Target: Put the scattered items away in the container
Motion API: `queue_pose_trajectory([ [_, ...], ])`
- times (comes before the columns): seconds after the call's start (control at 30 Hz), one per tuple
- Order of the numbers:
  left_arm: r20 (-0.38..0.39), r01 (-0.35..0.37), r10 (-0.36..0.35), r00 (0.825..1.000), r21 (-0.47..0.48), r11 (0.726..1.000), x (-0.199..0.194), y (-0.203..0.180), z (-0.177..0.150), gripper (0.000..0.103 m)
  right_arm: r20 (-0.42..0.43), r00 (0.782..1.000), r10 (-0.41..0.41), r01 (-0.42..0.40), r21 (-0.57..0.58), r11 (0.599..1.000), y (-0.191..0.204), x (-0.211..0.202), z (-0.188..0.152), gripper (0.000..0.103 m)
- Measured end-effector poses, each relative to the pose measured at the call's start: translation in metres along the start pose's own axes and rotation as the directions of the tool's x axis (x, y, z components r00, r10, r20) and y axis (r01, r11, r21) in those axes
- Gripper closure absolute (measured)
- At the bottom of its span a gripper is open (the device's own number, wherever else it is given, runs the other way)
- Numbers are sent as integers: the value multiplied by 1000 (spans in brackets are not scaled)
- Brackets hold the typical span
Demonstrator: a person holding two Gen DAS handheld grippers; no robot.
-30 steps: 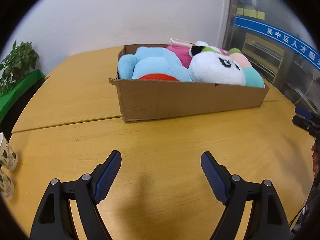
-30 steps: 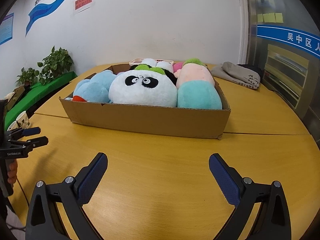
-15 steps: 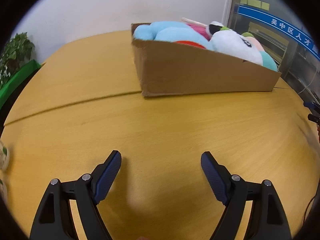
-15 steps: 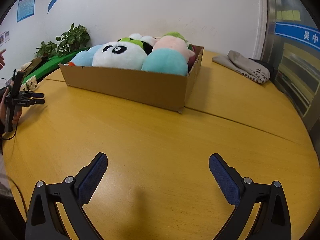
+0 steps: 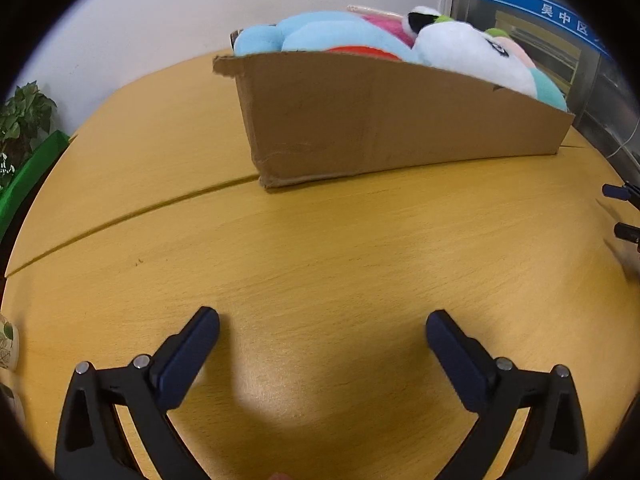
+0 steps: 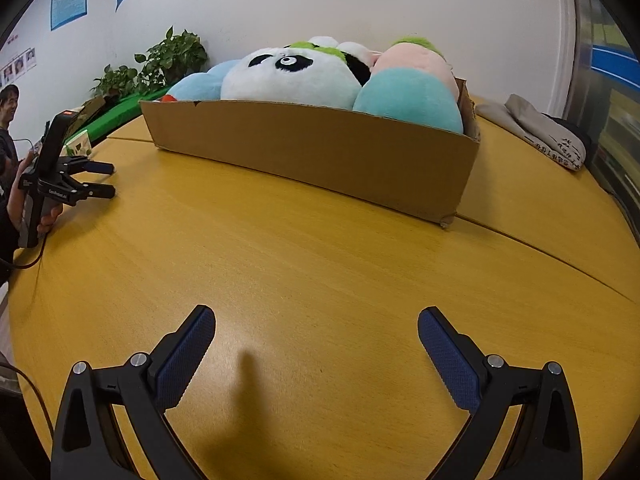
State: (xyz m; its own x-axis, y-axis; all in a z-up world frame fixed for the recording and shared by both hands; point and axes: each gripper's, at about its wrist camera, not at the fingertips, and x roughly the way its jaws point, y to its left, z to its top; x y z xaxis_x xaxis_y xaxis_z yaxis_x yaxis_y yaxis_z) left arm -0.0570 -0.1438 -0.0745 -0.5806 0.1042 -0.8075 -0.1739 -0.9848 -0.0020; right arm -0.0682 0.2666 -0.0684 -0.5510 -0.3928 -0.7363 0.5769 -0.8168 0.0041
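Note:
A shallow cardboard box (image 5: 392, 120) (image 6: 320, 148) stands on the yellow wooden table (image 5: 320, 248) (image 6: 320, 256), packed with plush toys: a light blue one (image 5: 316, 34) (image 6: 200, 84), a white panda (image 5: 468, 52) (image 6: 292, 74), and a pink and teal one (image 6: 412, 88). My left gripper (image 5: 322, 326) hovers low over bare table in front of the box, its jaws opening with nothing between them. In the right wrist view the left gripper (image 6: 102, 179) shows at the far left, held in a hand. My right gripper (image 6: 316, 320) is open and empty above the table.
Potted plants (image 6: 168, 60) and a green ledge (image 5: 28, 172) line the left wall. A folded grey cloth (image 6: 540, 132) lies on the table right of the box. Paper cups (image 5: 8, 346) sit at the table's left edge. A person (image 6: 8, 120) stands at the left.
Both grippers have sunk closer to the table, so the box looms larger and is seen more from the side. The left gripper's jaws have spread wider.

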Motion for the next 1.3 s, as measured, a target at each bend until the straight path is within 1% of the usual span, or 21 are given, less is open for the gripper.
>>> queue_pose_trajectory([
  [0.27, -2, -5, 5, 1000, -4, 1000, 1, -2, 1, 0, -86, 996, -2, 5, 32, 999, -6, 15, -2, 0],
  [0.33, -3, 6, -6, 1000, 11, 1000, -2, 0, -3, 0, -102, 995, 0, 2, 18, 1000, -10, 13, -7, 0],
  [0.4, -3, 17, -17, 1000, 26, 1000, -5, 2, -7, 0, -109, 994, 1, -3, -20, 1000, -18, 7, -14, 0],
  [0.57, -4, 39, -39, 999, 55, 998, -14, 21, -20, 0, -111, 994, 5, -9, -32, 999, -68, -10, -34, 0],
  [0.63, -4, 41, -41, 999, 56, 998, -15, 25, -21, 0, -112, 994, 20, -26, -47, 999, -91, -16, -40, 0],
  [0.73, -4, 41, -41, 999, 57, 998, -11, 27, -19, 0, -114, 992, 59, -70, -94, 993, -118, -21, -47, 0],
  [0.87, -3, 33, -33, 999, 42, 999, -6, 32, -14, 0, -121, 985, 122, -142, -172, 975, -137, -26, -52, 0],
  [0.93, -3, 33, -33, 999, 39, 999, -3, 36, -11, 0, -123, 983, 138, -160, -191, 968, -141, -26, -53, 0],
  [1.03, -4, 41, -41, 999, 46, 998, -1, 39, -10, 0, -121, 984, 130, -151, -188, 970, -138, -24, -52, 0],
  [1.17, -7, 68, -68, 998, 77, 995, -1, 42, -12, 0, -115, 989, 89, -105, -140, 985, -127, -20, -48, 0],
  [1.3, -7, 64, -64, 998, 73, 995, 0, 42, -13, 0, -112, 992, 59, -71, -102, 992, -123, -17, -45, 0],
])
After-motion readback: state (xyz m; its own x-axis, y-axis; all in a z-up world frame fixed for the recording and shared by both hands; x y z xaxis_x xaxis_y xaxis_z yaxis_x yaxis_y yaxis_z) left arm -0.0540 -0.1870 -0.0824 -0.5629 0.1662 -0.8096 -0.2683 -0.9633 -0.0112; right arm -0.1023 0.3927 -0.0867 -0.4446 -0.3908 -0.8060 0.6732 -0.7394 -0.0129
